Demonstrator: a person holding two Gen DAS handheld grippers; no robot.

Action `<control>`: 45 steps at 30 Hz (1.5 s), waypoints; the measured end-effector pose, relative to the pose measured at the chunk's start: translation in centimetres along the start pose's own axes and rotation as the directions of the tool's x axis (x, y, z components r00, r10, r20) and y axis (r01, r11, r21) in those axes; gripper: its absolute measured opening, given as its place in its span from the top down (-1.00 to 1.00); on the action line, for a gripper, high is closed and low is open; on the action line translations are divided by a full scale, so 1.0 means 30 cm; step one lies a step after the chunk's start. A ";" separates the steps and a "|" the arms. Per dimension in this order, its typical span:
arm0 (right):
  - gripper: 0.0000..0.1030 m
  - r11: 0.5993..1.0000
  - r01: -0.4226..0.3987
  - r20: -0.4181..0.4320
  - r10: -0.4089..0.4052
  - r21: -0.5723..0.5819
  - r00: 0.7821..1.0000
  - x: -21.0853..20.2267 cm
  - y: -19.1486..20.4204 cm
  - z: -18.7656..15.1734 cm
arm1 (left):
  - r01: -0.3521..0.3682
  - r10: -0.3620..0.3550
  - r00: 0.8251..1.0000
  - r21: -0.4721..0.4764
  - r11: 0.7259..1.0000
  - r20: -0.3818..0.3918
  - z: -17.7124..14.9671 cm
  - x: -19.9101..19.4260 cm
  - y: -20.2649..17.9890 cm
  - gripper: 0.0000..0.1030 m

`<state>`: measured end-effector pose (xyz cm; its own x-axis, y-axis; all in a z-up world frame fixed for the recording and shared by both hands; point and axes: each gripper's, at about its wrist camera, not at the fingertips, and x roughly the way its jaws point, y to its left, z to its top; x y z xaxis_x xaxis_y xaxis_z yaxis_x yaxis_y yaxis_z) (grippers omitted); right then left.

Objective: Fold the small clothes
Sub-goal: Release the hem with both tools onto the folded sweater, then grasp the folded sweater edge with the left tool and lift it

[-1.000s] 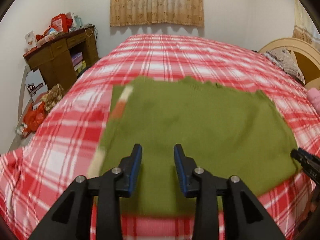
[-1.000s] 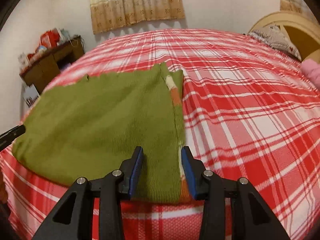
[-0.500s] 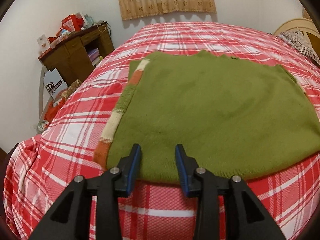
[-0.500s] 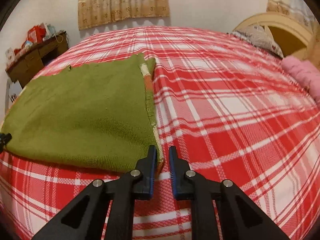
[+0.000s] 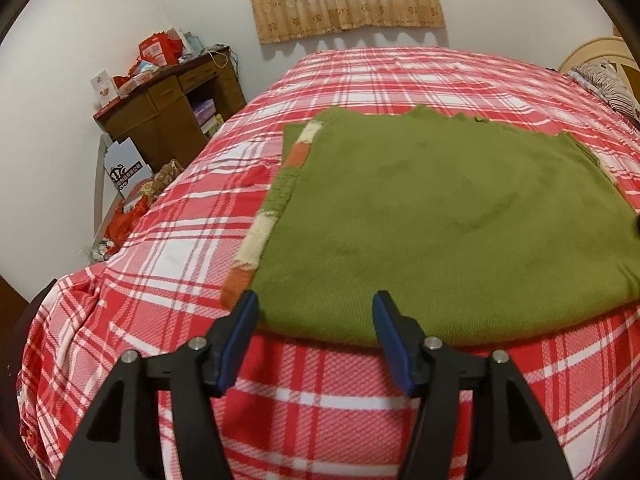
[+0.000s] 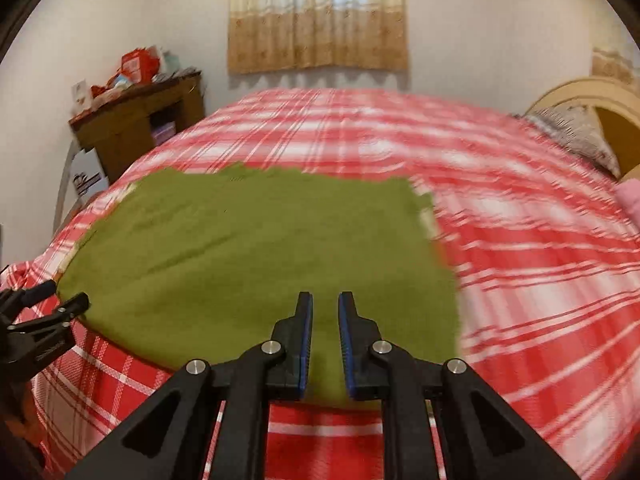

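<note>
A green knitted garment lies flat on the red plaid bed, with a striped cream and orange sleeve edge along its left side. It also shows in the right wrist view. My left gripper is open and empty, just above the garment's near left edge. My right gripper hovers over the garment's near edge with its jaws a narrow gap apart, holding nothing. The left gripper also shows at the left edge of the right wrist view.
The red plaid bedspread covers the whole bed. A brown wooden desk with clutter stands at the left wall, with bags on the floor beside it. A headboard and pillow are at the right.
My left gripper has opened wider and drawn back to the garment's near left edge. My right gripper has swung left from the right sleeve edge to over the garment's middle, its narrow gap slightly wider.
</note>
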<state>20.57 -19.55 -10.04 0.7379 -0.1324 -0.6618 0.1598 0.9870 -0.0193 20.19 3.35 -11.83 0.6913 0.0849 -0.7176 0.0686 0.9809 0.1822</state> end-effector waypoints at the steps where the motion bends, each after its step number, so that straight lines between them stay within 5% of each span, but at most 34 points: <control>1: 0.74 1.000 -0.012 -0.019 0.012 0.005 1.000 0.027 0.010 -0.009 | 0.000 0.000 1.000 -0.006 1.000 0.001 -0.003 -0.003 0.010 -0.37; 4: 0.74 1.000 0.001 -0.085 -0.003 -0.021 0.996 0.116 0.022 -0.075 | 0.011 -0.011 1.000 -0.070 0.997 0.001 -0.020 -0.005 0.072 -0.52; 7: 0.71 1.000 -0.023 -0.040 0.022 -0.009 0.999 0.102 0.004 -0.100 | 0.047 -0.050 0.999 -0.200 0.979 -0.008 -0.040 0.008 0.149 -0.52; 11: 0.67 0.999 -0.039 -0.022 0.039 0.012 0.999 0.103 -0.010 -0.110 | 0.139 -0.158 0.987 -0.378 0.915 -0.020 -0.062 0.031 0.203 -0.52; 15: 0.66 1.000 -0.030 -0.011 0.030 0.005 0.999 0.098 0.000 -0.121 | 0.236 -0.270 0.963 -0.404 0.884 -0.026 -0.034 0.080 0.149 -0.52; 18: 0.66 0.999 -0.035 -0.005 0.035 0.006 0.999 0.092 -0.003 -0.117 | 0.249 -0.275 0.961 -0.434 0.866 0.002 0.000 0.112 0.133 -0.55; 21: 0.62 0.997 -0.073 0.000 0.073 0.034 0.997 0.092 -0.024 -0.117 | 0.286 -0.311 0.950 -0.495 0.820 0.034 0.033 0.146 0.139 -0.55; 22: 0.61 0.995 -0.085 0.002 0.085 0.042 0.996 0.092 -0.029 -0.117 | 0.298 -0.319 0.946 -0.511 0.807 0.048 0.038 0.149 0.144 -0.42; 23: 0.59 0.994 -0.098 0.004 0.098 0.051 0.995 0.092 -0.035 -0.119 | 0.311 -0.328 0.943 -0.517 0.797 0.062 0.044 0.154 0.143 -0.08; 25: 0.59 0.992 -0.111 0.006 0.111 0.063 0.994 0.093 -0.042 -0.121 | 0.320 -0.345 0.937 -0.508 0.800 0.048 0.048 0.171 0.134 0.45; 32: 0.59 1.000 -0.022 -0.031 0.022 0.000 0.999 0.085 0.012 -0.092 | 0.332 -0.345 0.936 -0.492 0.805 0.066 0.019 0.158 0.136 0.48; 36: 0.58 0.989 -0.149 0.026 0.148 0.014 0.989 0.030 0.091 -0.050 | 0.314 -0.328 0.943 -0.487 0.815 0.059 0.031 0.160 0.133 0.39; 40: 0.58 0.972 -0.229 -0.011 0.228 -0.050 0.973 0.065 0.192 -0.047 | 0.323 -0.339 0.939 -0.497 0.805 0.060 0.042 0.169 0.141 0.21; 42: 0.58 0.971 -0.231 -0.071 0.226 -0.066 0.971 0.122 0.217 -0.079 | 0.318 -0.332 0.941 -0.495 0.809 0.063 0.047 0.171 0.140 0.22; 45: 0.55 0.965 -0.257 -0.044 0.255 -0.045 0.966 0.120 0.197 -0.092 | 0.299 -0.300 0.951 -0.450 0.842 0.070 0.061 0.160 0.123 0.47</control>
<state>22.37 -13.93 -14.62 0.7245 0.1278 -0.6773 -0.0645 0.9909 0.1180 25.07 7.06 -13.37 0.6873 -0.2261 -0.6903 -0.0590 0.9298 -0.3633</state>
